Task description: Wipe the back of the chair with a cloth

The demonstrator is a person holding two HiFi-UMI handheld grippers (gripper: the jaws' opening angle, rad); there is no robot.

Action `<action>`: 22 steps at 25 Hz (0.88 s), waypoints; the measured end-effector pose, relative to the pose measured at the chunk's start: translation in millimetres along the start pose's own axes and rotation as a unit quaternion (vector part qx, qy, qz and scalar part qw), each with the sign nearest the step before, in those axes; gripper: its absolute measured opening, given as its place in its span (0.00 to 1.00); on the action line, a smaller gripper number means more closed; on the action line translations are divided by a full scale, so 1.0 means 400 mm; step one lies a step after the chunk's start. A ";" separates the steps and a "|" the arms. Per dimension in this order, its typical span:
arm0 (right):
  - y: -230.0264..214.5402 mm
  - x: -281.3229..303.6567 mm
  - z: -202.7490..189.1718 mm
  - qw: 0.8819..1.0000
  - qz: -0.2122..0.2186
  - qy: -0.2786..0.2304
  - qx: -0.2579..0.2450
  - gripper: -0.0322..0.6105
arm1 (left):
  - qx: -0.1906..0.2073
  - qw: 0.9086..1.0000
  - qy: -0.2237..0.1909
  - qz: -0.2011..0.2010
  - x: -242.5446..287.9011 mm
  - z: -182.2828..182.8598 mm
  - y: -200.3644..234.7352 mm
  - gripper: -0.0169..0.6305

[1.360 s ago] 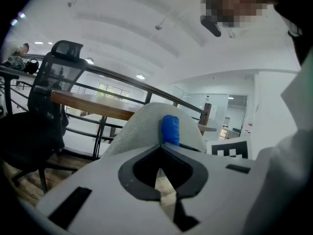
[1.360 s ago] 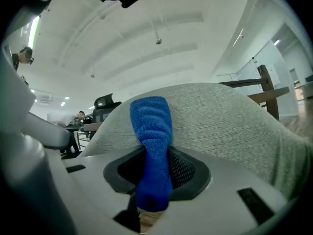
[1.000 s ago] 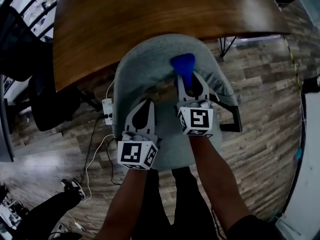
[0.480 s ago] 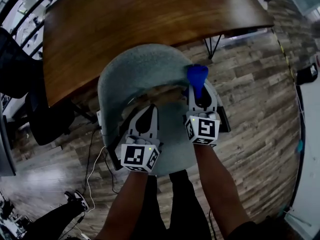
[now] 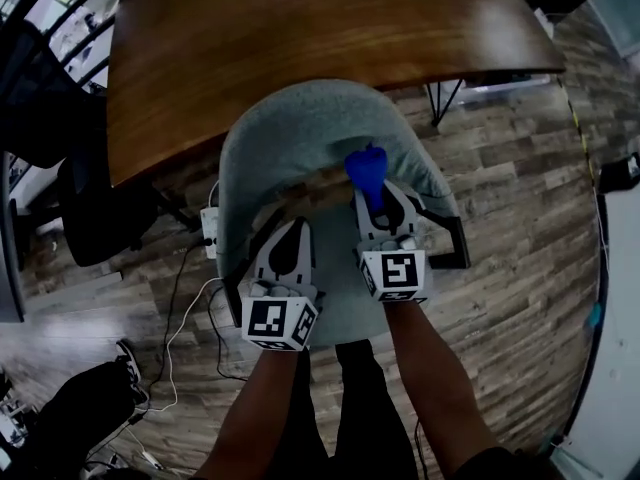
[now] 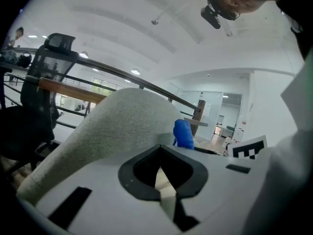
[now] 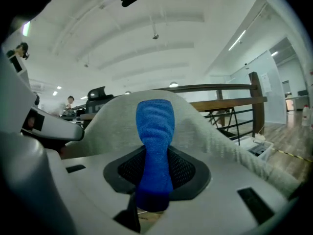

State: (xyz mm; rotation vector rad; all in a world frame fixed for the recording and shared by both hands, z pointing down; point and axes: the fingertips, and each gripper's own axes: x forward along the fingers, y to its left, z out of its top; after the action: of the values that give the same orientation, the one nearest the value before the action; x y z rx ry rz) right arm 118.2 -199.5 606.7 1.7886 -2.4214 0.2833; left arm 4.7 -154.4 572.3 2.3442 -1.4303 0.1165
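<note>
Nearest us, our two forearms reach down from the head view's lower edge, each hand behind a marker cube. The left gripper (image 5: 296,226) lies on the chair (image 5: 300,133) left of its middle. Its own view shows what the head view cannot: the left gripper (image 6: 160,151) has its jaws drawn together with nothing between them, and the grey back rises just past their tips. The right gripper (image 5: 374,200) lies beside it, a little further forward. Its view shows the right gripper (image 7: 154,153) clamped on the cloth (image 7: 155,129), a blue bunched strip that stands up out of the jaws against the chair (image 7: 215,136). From above, the cloth (image 5: 366,168) sits at the inner edge of the curved back, right of centre. In the left gripper view only a blue corner of the cloth (image 6: 183,134) peeps over the chair (image 6: 112,126). Only the head view shows the wooden table (image 5: 300,38) beyond the chair, and the plank floor (image 5: 520,218) with a white power strip (image 5: 211,230) and its cables at the chair's left side. A black office chair (image 6: 46,82) stands further left.
</note>
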 end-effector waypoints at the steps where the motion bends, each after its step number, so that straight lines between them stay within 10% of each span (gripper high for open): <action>1: 0.032 0.007 0.000 1.000 0.017 0.001 -0.003 0.24 | -0.003 1.000 -0.001 0.010 -0.014 -0.002 0.018 0.03; 22: 0.545 0.019 -0.090 0.949 0.311 0.051 -0.009 0.24 | -0.051 0.975 -0.011 0.214 -0.263 -0.054 0.251 0.03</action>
State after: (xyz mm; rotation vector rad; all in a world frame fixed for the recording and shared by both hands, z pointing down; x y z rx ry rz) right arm -93.0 -136.5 625.9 0.9207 -2.8227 0.3906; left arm -129.7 -98.8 592.6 1.9298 -1.8852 0.1301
